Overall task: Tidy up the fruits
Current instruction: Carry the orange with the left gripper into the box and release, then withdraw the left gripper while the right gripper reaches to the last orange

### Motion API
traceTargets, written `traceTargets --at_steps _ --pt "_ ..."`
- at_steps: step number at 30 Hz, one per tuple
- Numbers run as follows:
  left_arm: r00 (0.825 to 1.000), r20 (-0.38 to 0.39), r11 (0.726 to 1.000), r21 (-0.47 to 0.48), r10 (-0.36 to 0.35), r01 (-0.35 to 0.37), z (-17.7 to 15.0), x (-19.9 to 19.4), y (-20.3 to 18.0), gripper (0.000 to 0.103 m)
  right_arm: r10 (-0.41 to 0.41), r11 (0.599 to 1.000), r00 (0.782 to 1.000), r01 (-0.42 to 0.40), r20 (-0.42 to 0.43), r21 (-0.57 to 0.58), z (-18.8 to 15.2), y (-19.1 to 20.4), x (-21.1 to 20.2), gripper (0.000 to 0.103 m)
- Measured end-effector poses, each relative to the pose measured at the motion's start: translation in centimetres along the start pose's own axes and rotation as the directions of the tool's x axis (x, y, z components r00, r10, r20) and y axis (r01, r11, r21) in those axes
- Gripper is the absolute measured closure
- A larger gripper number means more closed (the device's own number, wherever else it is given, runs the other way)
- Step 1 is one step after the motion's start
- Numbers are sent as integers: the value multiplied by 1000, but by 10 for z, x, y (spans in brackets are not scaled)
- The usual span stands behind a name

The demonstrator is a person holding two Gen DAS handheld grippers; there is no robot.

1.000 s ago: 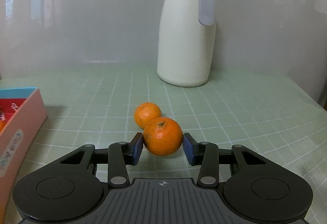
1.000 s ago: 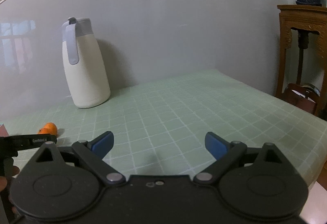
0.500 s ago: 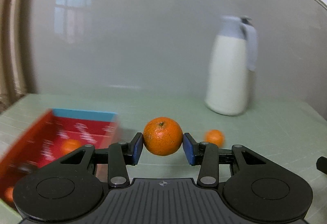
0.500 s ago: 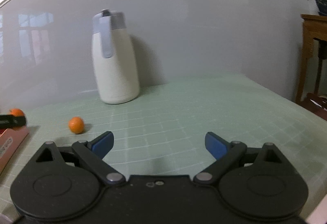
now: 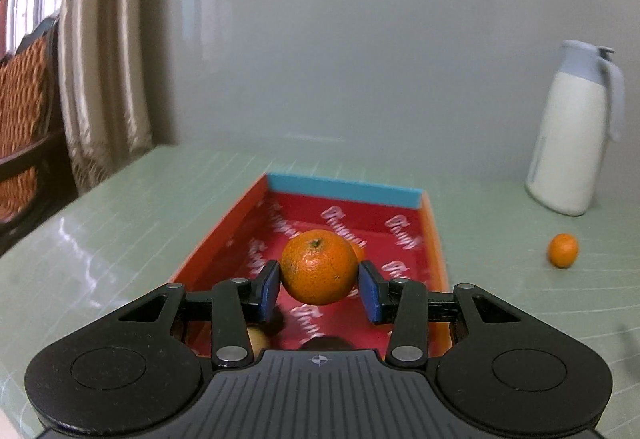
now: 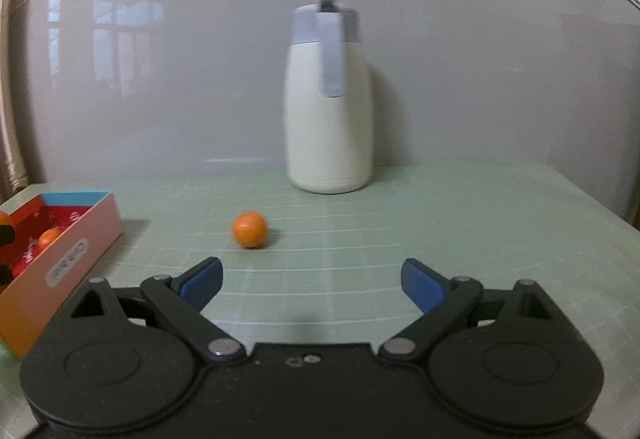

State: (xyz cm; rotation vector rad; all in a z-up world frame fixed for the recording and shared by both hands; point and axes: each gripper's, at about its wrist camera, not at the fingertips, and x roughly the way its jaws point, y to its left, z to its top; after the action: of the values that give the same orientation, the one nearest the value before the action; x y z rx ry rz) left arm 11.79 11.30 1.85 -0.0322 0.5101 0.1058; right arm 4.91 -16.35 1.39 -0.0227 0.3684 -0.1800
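Step in hand, as I read it: carry-and-drop. The left gripper (image 5: 319, 287) was clamped on a mandarin (image 5: 319, 266), both blue pads against its sides, the fruit held up in the air over the near half of the red box (image 5: 424, 227). Nothing under it but the box's printed floor.

Orientation: the mandarin sat stem-up, the green calyx tilted slightly toward the far wall. It was near round, a bit squat, so no real long axis; the wider span ran pad to pad. The box was the long one, running away from the left camera toward its blue end wall.

Box contents: at least one other mandarin (image 6: 49, 237) lay on the floor inside. Something pale showed low behind the left gripper's left finger, too hidden to name.

The right gripper (image 6: 311, 281) stood wide with nothing between its jaws, low over the green gridded table (image 6: 460, 223). The last loose mandarin (image 6: 249, 229) sat ahead and a bit left of it, between the box and the white jug (image 6: 329, 119), apart from both.

Next move, judged: lower the held fruit a little, then release onto bare floor clear of the one already there; a high drop would likely bounce or roll it. The right side then only needed to line up on the loose one.
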Motion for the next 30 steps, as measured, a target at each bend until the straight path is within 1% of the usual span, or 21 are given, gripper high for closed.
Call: traceTargets --at_steps 3,6,12,16,17,18,19,20,21,22,24,27,30 --pt "1000 -25 1000 -27 8 -9 -3 7 13 60 27 999 1000 -27 -3 -19 0 15 3 7" --pt "999 -34 999 -40 10 -12 -6 11 21 60 51 998 999 -51 -3 -37 2 29 6 7" --pt "999 -35 999 -28 13 -14 -8 6 20 60 85 995 996 -85 -9 -59 4 47 13 7" --pt "999 -42 999 -34 0 -2 -7 4 23 60 98 993 995 -99 -7 -64 7 55 15 7" --pt "999 -43 1000 -31 0 -1 -7 3 23 59 103 992 995 -103 -7 -66 7 57 16 7" --pt "999 -42 1000 -28 2 -4 -7 2 23 56 106 992 994 -106 -6 -69 7 59 17 7" --pt "999 -34 1000 -27 8 -9 -6 0 24 42 109 992 994 -109 -7 -71 7 61 17 7" --pt "1000 -24 999 -31 20 -20 -6 -3 24 21 112 991 994 -112 -9 -73 7 63 18 7" --pt "999 -9 999 -36 35 -35 -6 -6 25 13 116 990 993 -116 -9 -75 7 65 19 7" --pt "999 13 998 -38 43 -43 -6 -10 26 9 118 990 993 -118 -10 -77 7 67 19 7" --pt "998 50 999 -25 40 -39 -4 -19 25 8 122 989 992 -123 -11 -81 7 70 21 7" --pt "997 65 999 -6 34 -34 -2 -27 25 8 126 988 992 -127 -14 -87 6 74 23 7" --pt "998 61 1000 -7 25 -25 0 -32 28 8 131 987 991 -132 -16 -89 6 77 24 7"
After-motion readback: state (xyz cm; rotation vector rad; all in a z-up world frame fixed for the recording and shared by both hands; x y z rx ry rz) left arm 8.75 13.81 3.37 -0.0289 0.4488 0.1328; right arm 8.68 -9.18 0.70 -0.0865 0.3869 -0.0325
